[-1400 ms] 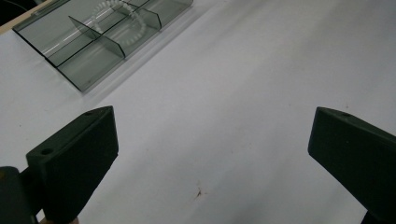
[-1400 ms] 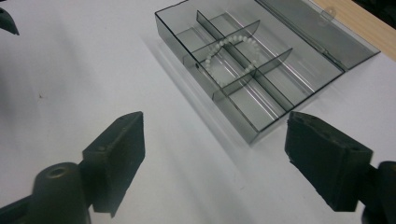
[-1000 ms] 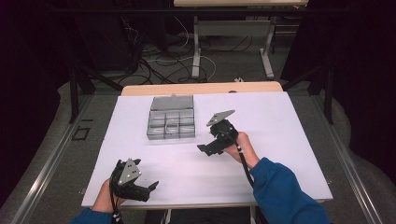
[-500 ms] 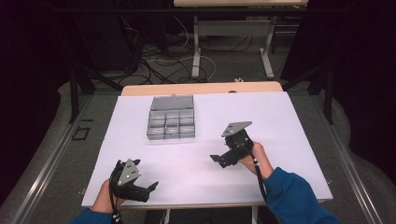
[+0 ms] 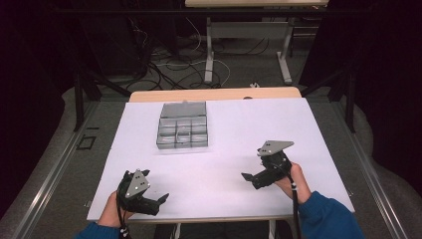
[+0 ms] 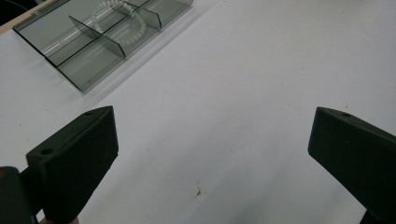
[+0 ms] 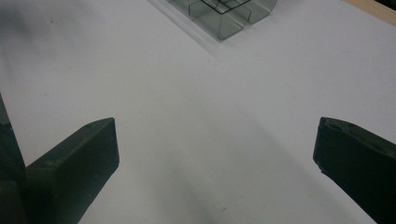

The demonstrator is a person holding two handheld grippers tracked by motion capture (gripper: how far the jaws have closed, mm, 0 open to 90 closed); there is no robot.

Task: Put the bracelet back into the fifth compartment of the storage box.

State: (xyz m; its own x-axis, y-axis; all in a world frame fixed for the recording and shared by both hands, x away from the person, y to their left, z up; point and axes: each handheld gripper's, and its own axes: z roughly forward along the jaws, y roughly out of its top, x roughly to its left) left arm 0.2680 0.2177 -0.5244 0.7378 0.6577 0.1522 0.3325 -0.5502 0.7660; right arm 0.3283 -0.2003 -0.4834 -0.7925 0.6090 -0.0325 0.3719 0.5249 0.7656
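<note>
A clear grey compartment box (image 5: pixel 182 125) sits on the white table (image 5: pixel 239 124) toward the back, left of centre. In the left gripper view one cell of the box (image 6: pixel 88 51) holds a white bead ring (image 6: pixel 122 18). My left gripper (image 5: pixel 158 203) rests near the front left edge, open and empty (image 6: pixel 212 135). My right gripper (image 5: pixel 250 180) hovers low at the front right, pointing left toward the middle. Its jaws have just been opening to full width, with nothing between them (image 7: pixel 215 140). A corner of the box (image 7: pixel 224 16) lies far ahead of it.
A wooden table edge (image 5: pixel 214 94) shows behind the white sheet. Beyond it are desk legs (image 5: pixel 209 50) and loose cables (image 5: pixel 169 59) on the dark floor. A metal rail (image 5: pixel 54 169) runs along the left side.
My right gripper has drawn back from beside the box toward the front right of the table. The left gripper has stayed put.
</note>
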